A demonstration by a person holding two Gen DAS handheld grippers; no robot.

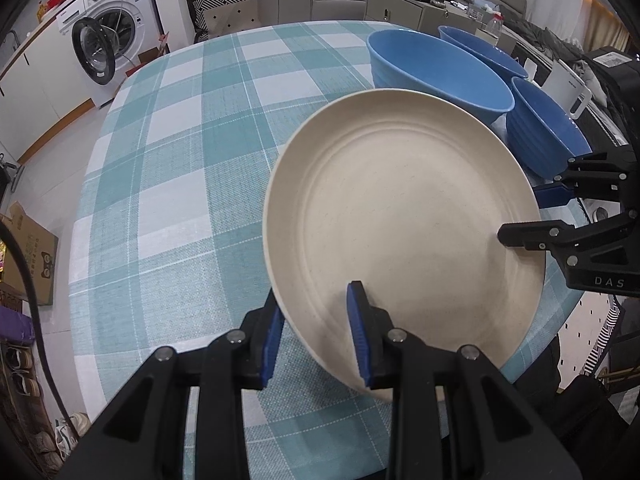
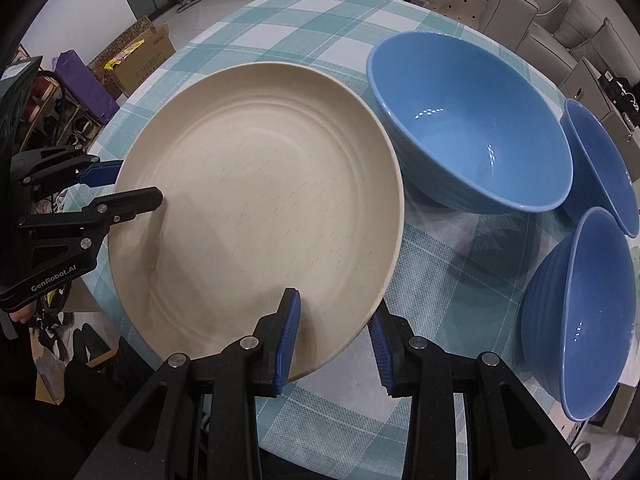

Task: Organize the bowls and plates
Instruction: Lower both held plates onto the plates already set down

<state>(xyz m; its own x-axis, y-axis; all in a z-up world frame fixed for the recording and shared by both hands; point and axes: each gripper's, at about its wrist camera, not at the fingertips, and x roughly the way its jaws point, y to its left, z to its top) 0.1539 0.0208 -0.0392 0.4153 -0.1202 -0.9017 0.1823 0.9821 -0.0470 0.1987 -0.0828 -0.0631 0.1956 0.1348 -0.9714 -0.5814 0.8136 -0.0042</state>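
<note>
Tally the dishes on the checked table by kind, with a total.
Cream plate: 1, held at its rim by both the left gripper and the right gripper
Blue bowls: 3 (large, far right, near right)
Total: 4 dishes

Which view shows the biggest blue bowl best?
Right wrist. There the big blue bowl shows its whole rim and its inside, right of the cream plate. In the left wrist view the same bowl sits further off, and the plate's rim cuts off its near side.
</note>
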